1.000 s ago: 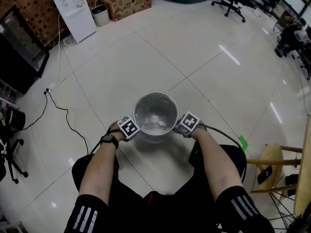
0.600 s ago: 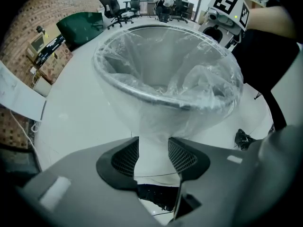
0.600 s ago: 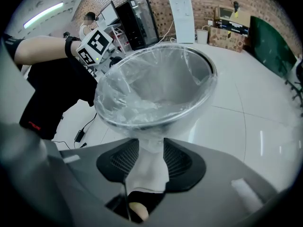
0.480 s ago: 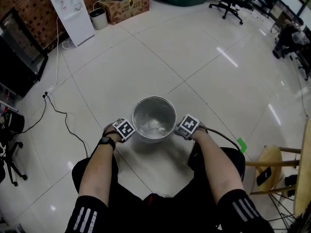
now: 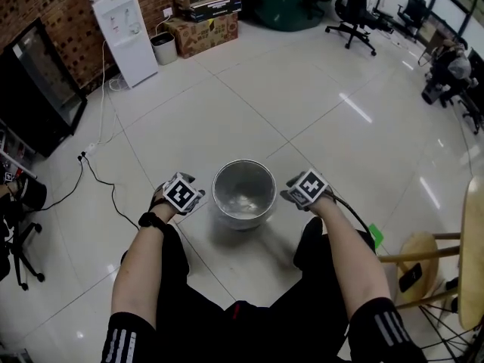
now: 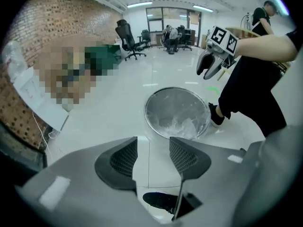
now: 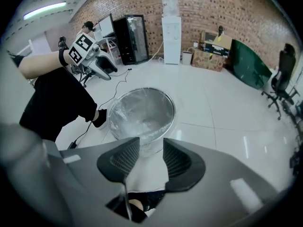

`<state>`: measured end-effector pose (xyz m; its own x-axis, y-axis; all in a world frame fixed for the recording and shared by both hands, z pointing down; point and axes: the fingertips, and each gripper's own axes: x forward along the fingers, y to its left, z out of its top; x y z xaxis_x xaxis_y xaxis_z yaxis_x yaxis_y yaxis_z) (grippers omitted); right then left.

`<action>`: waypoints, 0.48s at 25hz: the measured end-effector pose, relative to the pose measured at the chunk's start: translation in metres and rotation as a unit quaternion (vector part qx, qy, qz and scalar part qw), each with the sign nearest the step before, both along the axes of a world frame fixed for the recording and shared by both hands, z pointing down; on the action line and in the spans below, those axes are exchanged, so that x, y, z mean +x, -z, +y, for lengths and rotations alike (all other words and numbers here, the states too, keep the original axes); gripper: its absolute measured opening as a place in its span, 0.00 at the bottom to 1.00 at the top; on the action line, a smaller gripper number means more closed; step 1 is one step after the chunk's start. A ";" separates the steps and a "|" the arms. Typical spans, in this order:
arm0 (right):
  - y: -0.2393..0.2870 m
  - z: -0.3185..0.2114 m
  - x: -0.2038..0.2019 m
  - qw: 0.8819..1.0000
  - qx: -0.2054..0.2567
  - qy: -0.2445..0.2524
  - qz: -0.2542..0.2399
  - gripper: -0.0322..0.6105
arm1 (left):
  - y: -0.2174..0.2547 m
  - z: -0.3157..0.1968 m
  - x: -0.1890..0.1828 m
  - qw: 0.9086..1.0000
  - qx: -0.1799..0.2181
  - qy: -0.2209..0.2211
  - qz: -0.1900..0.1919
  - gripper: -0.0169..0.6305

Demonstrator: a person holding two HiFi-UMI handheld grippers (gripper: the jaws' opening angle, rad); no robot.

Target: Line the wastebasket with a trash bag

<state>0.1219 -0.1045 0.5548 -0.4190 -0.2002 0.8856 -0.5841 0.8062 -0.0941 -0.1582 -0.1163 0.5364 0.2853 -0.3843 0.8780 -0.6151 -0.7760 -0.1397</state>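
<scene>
The wastebasket (image 5: 242,222) is a shiny round metal can. It stands upright on the white tile floor (image 5: 227,104), in the middle of the head view, just in front of the person's knees. A clear trash bag (image 5: 242,199) sits inside it and looks crinkly at the bottom. The left gripper (image 5: 184,197) hangs just to the left of the can and does not touch it. Its jaws have just been opening. They are spread apart, and only bare floor shows between them. The right gripper (image 5: 308,189) hangs just to the right of the can and does not touch it either. Its jaws are spread too, with nothing between them. Both grippers point down at a slant. A black cable (image 5: 106,187) lies on the floor at the left. A white water cooler (image 5: 125,25) stands in the upper left, with a small bin (image 5: 162,48) and cardboard boxes (image 5: 204,21) beside it. A black office chair (image 5: 352,6) is at the top right. A wooden stool (image 5: 423,255) is at the lower right, near a bit of green tape (image 5: 377,238).
</scene>
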 end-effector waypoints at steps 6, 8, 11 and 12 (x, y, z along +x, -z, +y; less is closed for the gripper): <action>0.075 -0.010 -0.043 0.990 0.103 0.029 -0.089 0.06 | 0.066 0.005 0.050 0.993 0.087 -0.029 0.077 0.29; 0.092 -0.010 -0.057 0.987 0.118 0.041 -0.105 0.06 | 0.084 0.007 0.062 0.988 0.107 -0.029 0.108 0.27; 0.110 -0.006 -0.071 0.982 0.123 0.050 -0.136 0.06 | 0.117 0.008 0.078 0.974 0.124 0.000 0.192 0.23; 0.114 -0.005 -0.074 0.979 0.119 0.043 -0.159 0.06 | 0.127 0.008 0.083 0.967 0.126 0.008 0.222 0.23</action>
